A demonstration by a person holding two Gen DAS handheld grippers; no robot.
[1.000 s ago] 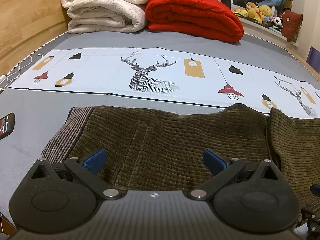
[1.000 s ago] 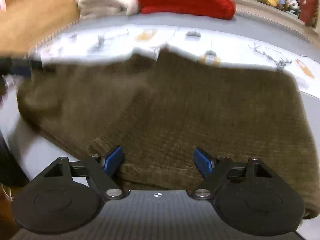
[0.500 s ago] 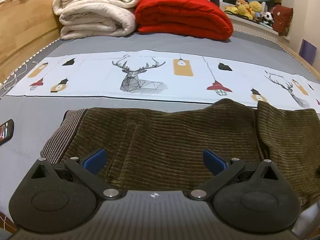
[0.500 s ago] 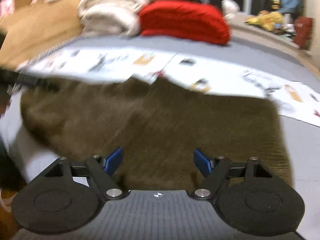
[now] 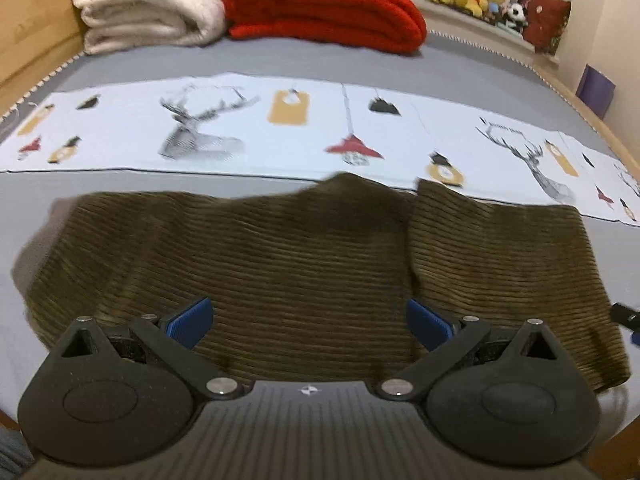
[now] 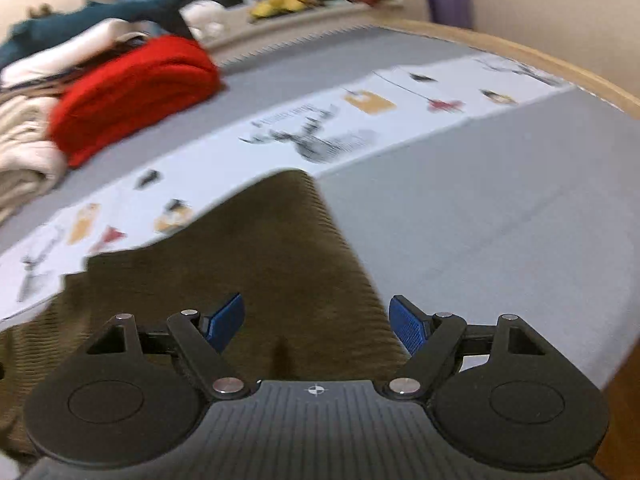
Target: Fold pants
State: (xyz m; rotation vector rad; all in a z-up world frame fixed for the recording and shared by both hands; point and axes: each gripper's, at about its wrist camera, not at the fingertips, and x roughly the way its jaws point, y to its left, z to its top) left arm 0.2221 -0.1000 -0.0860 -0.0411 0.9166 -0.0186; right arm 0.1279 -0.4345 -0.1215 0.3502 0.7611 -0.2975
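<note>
Spreading across both views, the grey bed (image 5: 280,60) carries a printed cloth (image 5: 240,128) with deer and lamps; no writing is readable. Brown corduroy pants (image 5: 280,248) lie folded on the bed's near side, their near edge hidden behind the left hand-held gripper (image 5: 308,320). The right hand-held gripper (image 6: 316,322) hangs over the pants' right end. Both have jaws wide, gripping nothing. Blur smears the right view.

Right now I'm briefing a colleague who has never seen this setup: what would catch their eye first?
Probably the brown corduroy pants, spread flat across the near side of the grey bed, just ahead of both open grippers. Next, the bright red folded blanket at the far end, beside a cream one. Between them lies a pale strip of cloth printed with deer and lamps.
</note>
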